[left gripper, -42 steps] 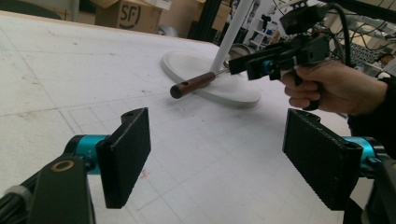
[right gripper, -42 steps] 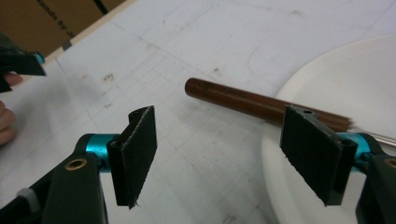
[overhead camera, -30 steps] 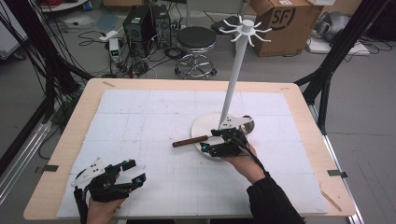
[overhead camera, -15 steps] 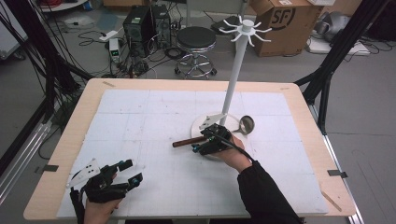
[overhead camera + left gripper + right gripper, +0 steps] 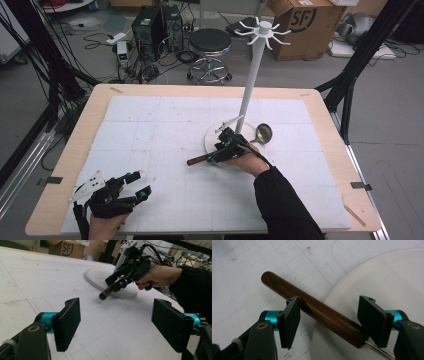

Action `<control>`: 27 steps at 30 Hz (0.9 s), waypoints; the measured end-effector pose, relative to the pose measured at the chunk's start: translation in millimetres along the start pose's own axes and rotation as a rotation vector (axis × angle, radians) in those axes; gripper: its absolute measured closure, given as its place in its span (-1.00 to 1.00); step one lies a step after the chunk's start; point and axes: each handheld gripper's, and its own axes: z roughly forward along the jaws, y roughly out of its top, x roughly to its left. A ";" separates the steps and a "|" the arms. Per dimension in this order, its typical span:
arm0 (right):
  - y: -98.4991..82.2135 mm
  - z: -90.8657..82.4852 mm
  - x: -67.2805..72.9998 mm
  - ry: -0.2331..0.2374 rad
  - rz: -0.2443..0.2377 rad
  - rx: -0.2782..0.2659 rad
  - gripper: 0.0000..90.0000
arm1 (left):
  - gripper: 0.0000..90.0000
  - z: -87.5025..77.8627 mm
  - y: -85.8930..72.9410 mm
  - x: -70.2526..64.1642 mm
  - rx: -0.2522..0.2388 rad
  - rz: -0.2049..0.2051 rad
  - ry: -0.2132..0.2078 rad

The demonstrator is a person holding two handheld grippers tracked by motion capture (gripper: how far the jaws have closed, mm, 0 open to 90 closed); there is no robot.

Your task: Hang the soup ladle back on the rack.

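1. The table [image 5: 75, 150] carries a white gridded mat [image 5: 150, 130].
2. A white rack [image 5: 250, 75] stands upright on its round base [image 5: 212, 140], right of the mat's middle.
3. A ladle [image 5: 263, 133] lies partly across that base: its metal bowl is beyond the base's right edge, and its brown wooden handle [image 5: 312, 307] sticks out left onto the mat.
4. The right claw [image 5: 220, 152] straddles the handle; its jaws have just been closing, pads not yet pressing.
5. The left claw [image 5: 137, 182] rests open near the front-left edge, with nothing between its jaws.
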 end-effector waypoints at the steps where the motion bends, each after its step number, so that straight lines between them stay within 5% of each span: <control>1: -0.6 -0.7 -0.2 0.003 -0.008 0.004 -0.24 | -0.47 0.1 -0.1 -0.2 -0.002 0.000 0.000; 8: -3.1 -5.4 3.4 -0.006 -0.053 0.044 -0.21 | -0.47 1.0 -0.6 -1.1 0.004 0.002 -0.001; 14: -3.4 -6.2 13.1 -0.027 -0.140 0.082 0.10 | -0.47 1.6 -0.7 -2.0 0.005 0.002 -0.002; 15: -3.6 -7.2 15.2 -0.035 -0.116 0.096 0.12 | -0.47 1.6 -0.7 -2.1 0.004 0.002 -0.002; 27: -6.3 -13.0 14.6 -0.037 -0.173 0.134 0.58 | -0.47 1.6 -0.9 -2.0 0.005 0.004 -0.001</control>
